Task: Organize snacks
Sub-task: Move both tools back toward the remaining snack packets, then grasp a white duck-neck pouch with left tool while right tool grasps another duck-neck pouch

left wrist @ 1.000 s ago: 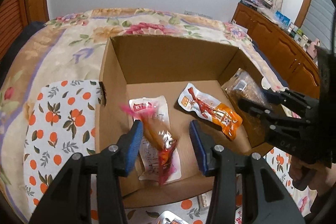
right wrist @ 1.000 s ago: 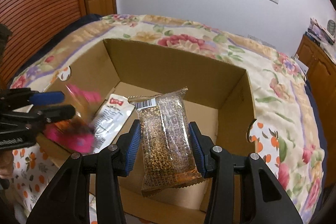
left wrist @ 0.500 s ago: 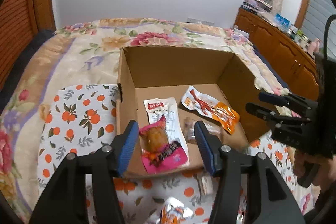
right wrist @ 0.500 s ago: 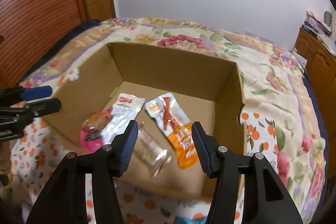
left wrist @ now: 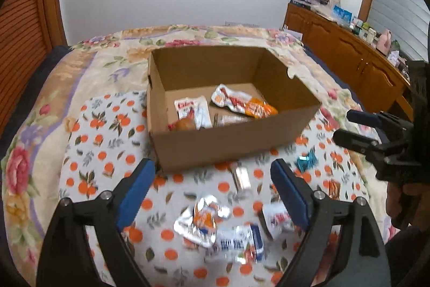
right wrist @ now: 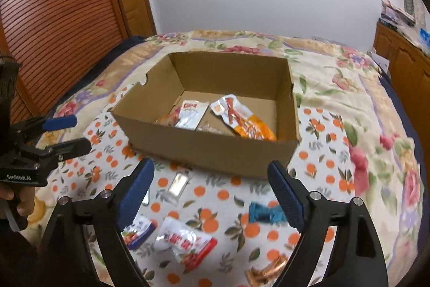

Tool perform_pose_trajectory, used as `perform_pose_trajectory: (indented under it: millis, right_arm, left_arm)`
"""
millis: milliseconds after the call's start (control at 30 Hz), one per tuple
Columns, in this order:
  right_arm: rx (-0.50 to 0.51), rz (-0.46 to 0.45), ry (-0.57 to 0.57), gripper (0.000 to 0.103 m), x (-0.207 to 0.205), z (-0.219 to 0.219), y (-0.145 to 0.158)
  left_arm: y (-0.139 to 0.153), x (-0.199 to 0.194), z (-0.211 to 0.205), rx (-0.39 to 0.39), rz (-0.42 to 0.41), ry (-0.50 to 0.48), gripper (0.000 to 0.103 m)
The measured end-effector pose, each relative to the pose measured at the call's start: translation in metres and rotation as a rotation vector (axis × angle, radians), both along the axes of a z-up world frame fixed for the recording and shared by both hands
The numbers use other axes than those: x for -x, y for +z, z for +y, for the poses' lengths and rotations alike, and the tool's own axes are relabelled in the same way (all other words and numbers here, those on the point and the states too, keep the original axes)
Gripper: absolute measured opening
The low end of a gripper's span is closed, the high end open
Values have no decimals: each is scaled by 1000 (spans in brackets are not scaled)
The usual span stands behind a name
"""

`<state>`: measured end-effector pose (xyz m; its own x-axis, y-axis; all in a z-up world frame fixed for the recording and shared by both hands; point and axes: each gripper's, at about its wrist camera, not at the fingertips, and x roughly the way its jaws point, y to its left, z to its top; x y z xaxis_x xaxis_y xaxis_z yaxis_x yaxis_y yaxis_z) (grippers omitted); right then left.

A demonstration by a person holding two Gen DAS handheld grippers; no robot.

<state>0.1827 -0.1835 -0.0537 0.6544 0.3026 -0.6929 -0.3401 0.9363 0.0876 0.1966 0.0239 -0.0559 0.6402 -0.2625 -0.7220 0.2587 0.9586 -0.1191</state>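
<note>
Packets lie loose on the orange-print cloth (left wrist: 107, 152) nearest both cameras, and none is between any jaws. The left gripper (left wrist: 212, 190) stands wide with its jaws opening and nothing between the pads; directly below and just ahead of it lie a crumpled silver-and-orange packet (left wrist: 200, 219) and a blue-and-white packet (left wrist: 239, 241), touching or overlapping. A white-and-red packet (left wrist: 278, 219) sits just beside the left gripper's right pad.

The right gripper (right wrist: 211, 191) is likewise wide, jaws opening, empty. Below it lies a white packet with a red end (right wrist: 185, 241), its long axis running diagonally across the gap; a blue-edged packet (right wrist: 138, 230) is partly hidden behind its left finger. A teal wrapper (right wrist: 264, 214) lies just inside its right pad, copper-coloured sweets (right wrist: 268, 272) at the bottom edge, and a small silver sachet (right wrist: 178, 183) further ahead, near the box.

Judgement: each gripper has a candidate almost under its own tips, so the next pick calls for a short descent rather than a reach. The silver-and-orange packet falls to the left, the red-ended packet to the right. The latter's diagonal lie suggests a wrist roll to close across its short side.

Beyond the loose items stands the cardboard box (left wrist: 228, 144), open-topped, holding a white-and-red pouch (left wrist: 192, 109), an orange-and-white pouch (left wrist: 242, 102), a brown snack (left wrist: 184, 124) and a clear packet (left wrist: 231, 119). The floral bedspread (right wrist: 336, 77) extends behind.
</note>
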Motion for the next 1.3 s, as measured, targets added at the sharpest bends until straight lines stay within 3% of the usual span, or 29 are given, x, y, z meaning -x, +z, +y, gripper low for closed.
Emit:
perform_pose_trajectory:
  millis: [267,400,467,600,900,1167,1300]
  right_arm:
    - [-32,3,-44,88,34,-12,-13]
    - [-31,38,-22,88,47,-9,-34]
    - [-10,54,-2,88,49,-2,-45]
    - [9,79,41,88,50,7,-64]
    - [70,175,108,88,44,25,-109]
    - [100,217,121,84,37,28,-128]
    - [104,227,122,84,36,28,-131]
  left_arm:
    - [-12,32,10,-6,57,30,89]
    - [-25,41,12,-22,84,25,89]
    - [-33,42,10,-43,93,17,89]
    - [-47,38,3,-157,89,17,89]
    - [-87,25,-3,-213,205,-25,89]
    - [-117,23,-19,-186,335,-76,89]
    - [-122,21,-26,-117,375,-92,89]
